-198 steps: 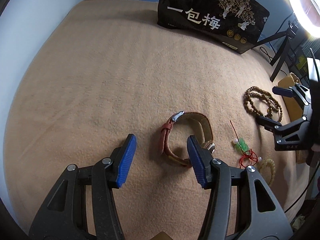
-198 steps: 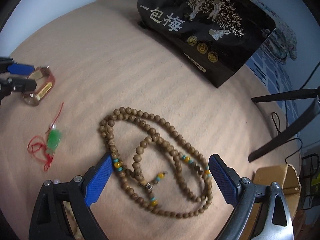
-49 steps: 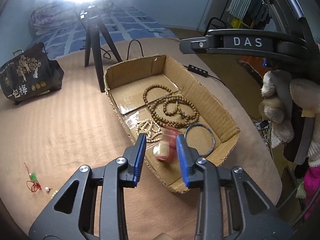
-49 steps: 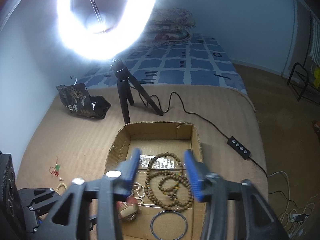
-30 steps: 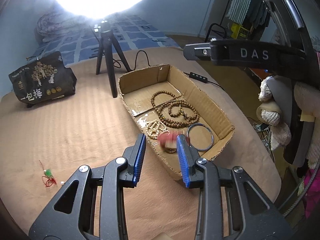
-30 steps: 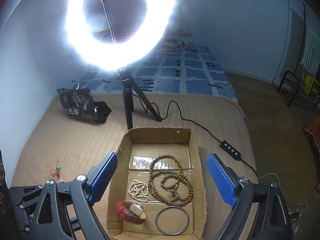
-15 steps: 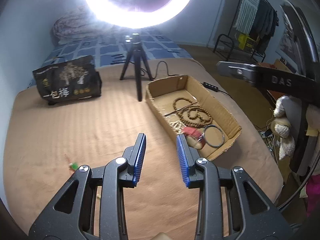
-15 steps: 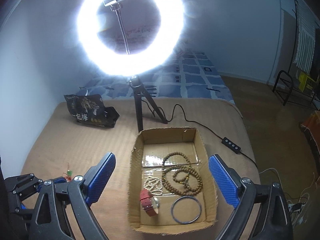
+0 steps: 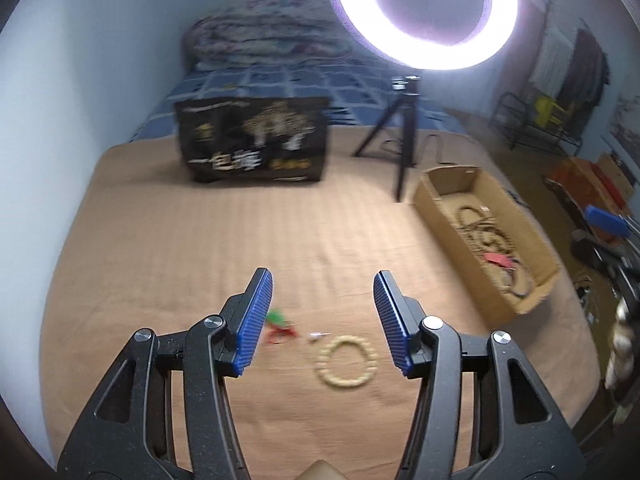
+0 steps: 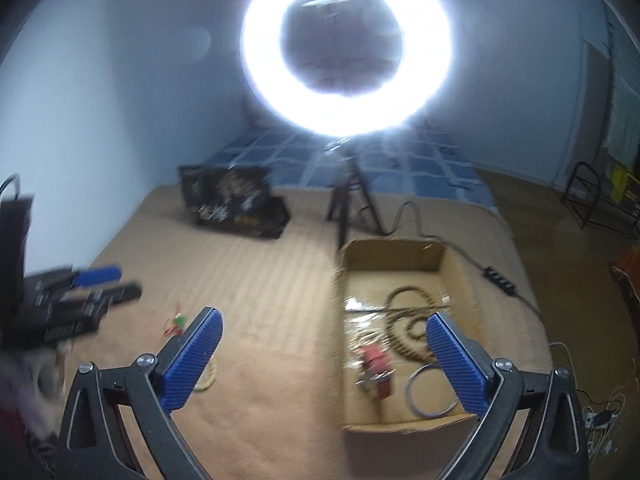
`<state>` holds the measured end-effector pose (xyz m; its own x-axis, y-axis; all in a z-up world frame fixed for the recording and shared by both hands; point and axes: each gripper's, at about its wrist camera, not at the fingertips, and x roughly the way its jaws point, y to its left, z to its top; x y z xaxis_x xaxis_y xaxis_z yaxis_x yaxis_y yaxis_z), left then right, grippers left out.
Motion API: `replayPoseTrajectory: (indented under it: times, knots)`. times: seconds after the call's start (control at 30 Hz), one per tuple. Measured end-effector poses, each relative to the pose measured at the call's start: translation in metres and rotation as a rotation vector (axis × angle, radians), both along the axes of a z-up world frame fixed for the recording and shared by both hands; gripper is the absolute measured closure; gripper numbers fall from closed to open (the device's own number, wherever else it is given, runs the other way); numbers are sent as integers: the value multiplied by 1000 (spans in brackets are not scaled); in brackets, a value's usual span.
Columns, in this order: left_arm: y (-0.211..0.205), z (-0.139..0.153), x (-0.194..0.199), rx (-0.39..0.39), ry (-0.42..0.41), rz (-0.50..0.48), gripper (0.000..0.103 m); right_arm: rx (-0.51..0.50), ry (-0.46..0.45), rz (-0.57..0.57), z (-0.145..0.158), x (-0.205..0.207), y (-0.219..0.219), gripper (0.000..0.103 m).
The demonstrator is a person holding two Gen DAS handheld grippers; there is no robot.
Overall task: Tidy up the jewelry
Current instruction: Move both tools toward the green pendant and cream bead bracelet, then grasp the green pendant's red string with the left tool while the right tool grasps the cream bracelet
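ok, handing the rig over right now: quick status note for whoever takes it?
Left gripper: empty, jaws have just been opening, above the pale bead bracelet and red-string green charm on the tan blanket.
Right gripper: jaws wide open and just been opening, empty, near the cardboard box.
Done: brown bead strand, red-strap watch, metal bangle and what looks like a pale bead string lie in the box.
Left: bracelet and charm need boxing.
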<state>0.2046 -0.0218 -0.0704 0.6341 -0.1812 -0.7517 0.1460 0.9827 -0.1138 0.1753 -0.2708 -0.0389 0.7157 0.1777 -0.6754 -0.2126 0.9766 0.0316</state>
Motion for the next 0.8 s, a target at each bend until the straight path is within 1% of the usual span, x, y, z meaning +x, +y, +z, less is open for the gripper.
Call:
replayPoseTrajectory:
  times: [0.1,0.2,0.33,0.47,0.57,0.67,0.73,0.8]
  knots:
    - [22,-13,7,-7,40,37,49,-4,27,46,-12,-4,20,0]
    - [42,-29,13,-34,83,74,49,-27,69,90,-28,-4,41,0]
    - [57,-51,19,-50,137,95,49,-56,133,146,-54,-4,64,0]
    - [63,-64,23,-77,179,98,49,-62,182,195,-74,-4,80,1]
    - [65,-69,24,-93,192,96,49,-71,216,215,-89,-1,89,4]
    - [67,-72,26,-109,203,90,49,-60,255,224,-101,3,92,7]
    - [68,-73,28,-116,213,88,49,-56,282,229,-110,7,94,15]
    - [68,-74,29,-123,217,82,52,-53,303,229,-118,10,96,18]
